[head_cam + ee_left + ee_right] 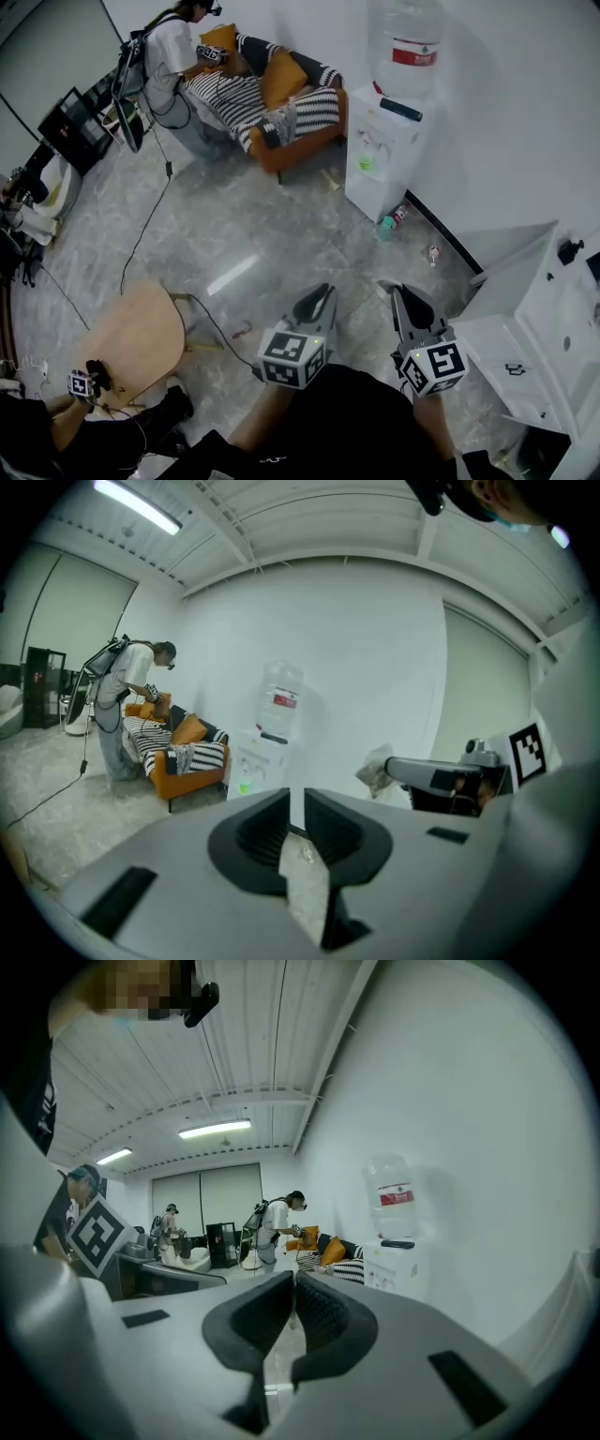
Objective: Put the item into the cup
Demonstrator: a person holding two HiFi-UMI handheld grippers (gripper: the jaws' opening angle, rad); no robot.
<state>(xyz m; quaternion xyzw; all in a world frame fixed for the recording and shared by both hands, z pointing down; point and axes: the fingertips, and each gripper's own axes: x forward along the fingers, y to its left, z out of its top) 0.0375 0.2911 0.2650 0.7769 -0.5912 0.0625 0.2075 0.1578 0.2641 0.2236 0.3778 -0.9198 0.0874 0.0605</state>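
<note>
Both grippers hang side by side over the grey marble floor, low in the head view. My left gripper (322, 292) is shut with nothing between its jaws. My right gripper (399, 292) is shut too. A small crumpled pale item (379, 769) sticks out at its tip in the left gripper view, and shows as a white scrap (383, 283) from above. In the right gripper view the jaws (293, 1279) meet and hide the item. A small green cup (366, 162) sits in the niche of the water dispenser (386, 141), far ahead of both grippers.
A white cabinet (539, 337) stands close on the right. A green bottle (385, 228) lies on the floor by the dispenser. An orange sofa (281, 103) with a person beside it is at the back. A round wooden table (131, 342) and cables are at the left.
</note>
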